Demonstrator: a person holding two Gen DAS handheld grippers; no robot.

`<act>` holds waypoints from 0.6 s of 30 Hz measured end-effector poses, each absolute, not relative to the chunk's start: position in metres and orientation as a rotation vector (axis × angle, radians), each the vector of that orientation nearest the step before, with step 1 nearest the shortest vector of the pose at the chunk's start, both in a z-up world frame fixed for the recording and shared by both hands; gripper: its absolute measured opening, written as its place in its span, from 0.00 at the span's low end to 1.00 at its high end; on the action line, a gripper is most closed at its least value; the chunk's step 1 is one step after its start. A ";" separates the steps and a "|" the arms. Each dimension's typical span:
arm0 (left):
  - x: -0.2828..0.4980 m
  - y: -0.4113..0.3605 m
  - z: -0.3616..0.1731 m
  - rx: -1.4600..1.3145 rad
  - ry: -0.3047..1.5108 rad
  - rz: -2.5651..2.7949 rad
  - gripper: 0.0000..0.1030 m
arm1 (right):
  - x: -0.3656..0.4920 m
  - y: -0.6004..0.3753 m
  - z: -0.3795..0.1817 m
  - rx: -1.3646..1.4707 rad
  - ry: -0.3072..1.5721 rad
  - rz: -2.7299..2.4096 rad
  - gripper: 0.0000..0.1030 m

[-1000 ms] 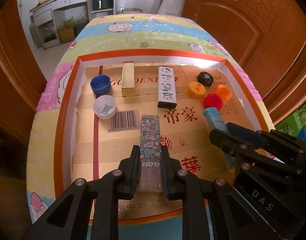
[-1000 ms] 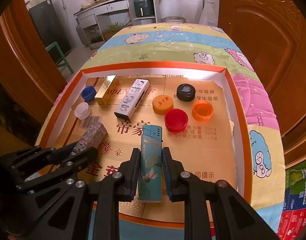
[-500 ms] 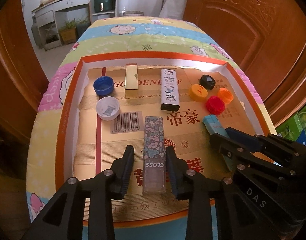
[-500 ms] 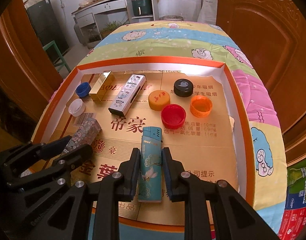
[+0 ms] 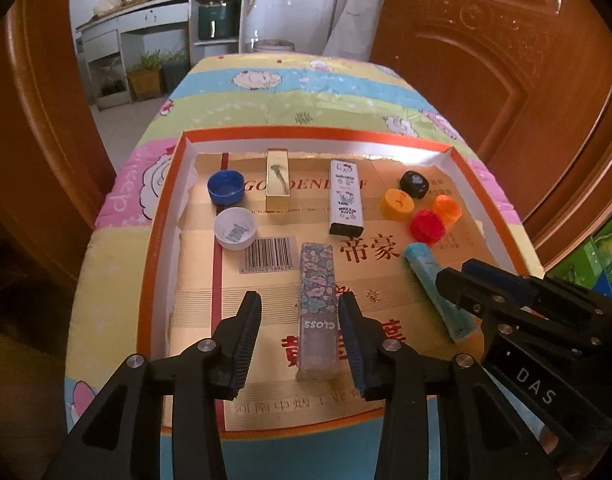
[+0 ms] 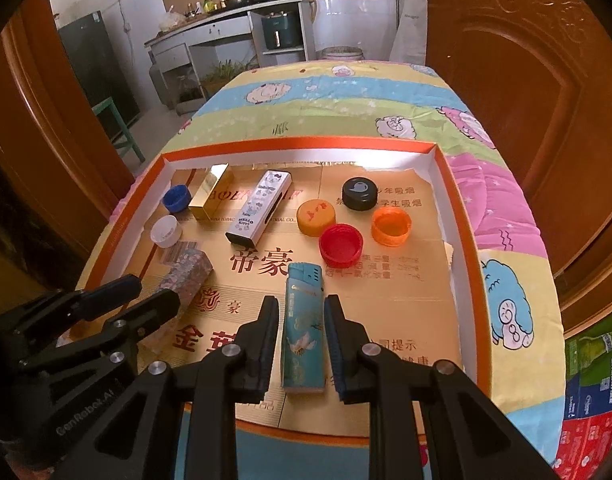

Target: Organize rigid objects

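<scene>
So the left gripper (image 5: 299, 338) is opening right now – the floral box (image 5: 317, 304) lies flat on the tray floor between the jaws, with a clear gap on its left side and barely any on the right, so it isn't gripped. The right gripper (image 6: 297, 346) looks clamped on the teal lighter (image 6: 303, 330), jaws nearly as tight as they go, with the lighter's far end sticking out past the fingertips toward the red cap (image 6: 341, 245). Everything sits inside the orange-rimmed tray (image 5: 161, 216): two more boxes in the back row, blue and white caps on the left, and a cluster of four caps on the right. What could go wrong, I reckon: the floral box sits closer to the left gripper's right pad, so pulling away at a slant could drag it or swing it out of line with the other boxes. The two grippers are also really close together – in the left view the right one's fingers sit just beside the floral box's lane, so a careless lift could bump them together. And if the lighter gets pushed forward before letting go, its tip may knock the red cap into the orange one (image 6: 390, 225).
</scene>
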State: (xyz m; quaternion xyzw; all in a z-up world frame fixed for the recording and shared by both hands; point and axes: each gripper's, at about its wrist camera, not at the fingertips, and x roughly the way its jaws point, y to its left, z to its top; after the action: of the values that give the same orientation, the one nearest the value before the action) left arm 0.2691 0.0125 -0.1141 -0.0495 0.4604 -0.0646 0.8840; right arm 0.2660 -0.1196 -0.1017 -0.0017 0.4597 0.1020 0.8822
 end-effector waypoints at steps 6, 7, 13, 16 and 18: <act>0.253 0.015 -0.101 -0.124 0.894 -0.117 0.40 | 0.254 -0.124 -0.094 0.017 0.926 0.204 0.23; 0.251 0.015 -0.099 -0.125 0.887 -0.118 0.40 | 0.252 -0.125 -0.093 0.019 0.923 0.204 0.23; 0.234 0.012 -0.088 -0.112 0.850 -0.120 0.40 | 0.238 -0.126 -0.084 0.022 0.889 0.198 0.23; 0.225 0.009 -0.084 -0.097 0.841 -0.107 0.40 | 0.228 -0.125 -0.079 0.021 0.873 0.203 0.23; 0.219 0.009 -0.082 -0.089 0.834 -0.096 0.40 | 0.221 -0.125 -0.074 0.019 0.858 0.204 0.23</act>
State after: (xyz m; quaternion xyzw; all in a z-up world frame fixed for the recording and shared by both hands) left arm 0.2191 0.0088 -0.0819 -0.0434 0.4049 -0.0464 0.9122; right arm 0.2205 -0.1248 -0.0743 0.0092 0.4152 0.0988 0.9043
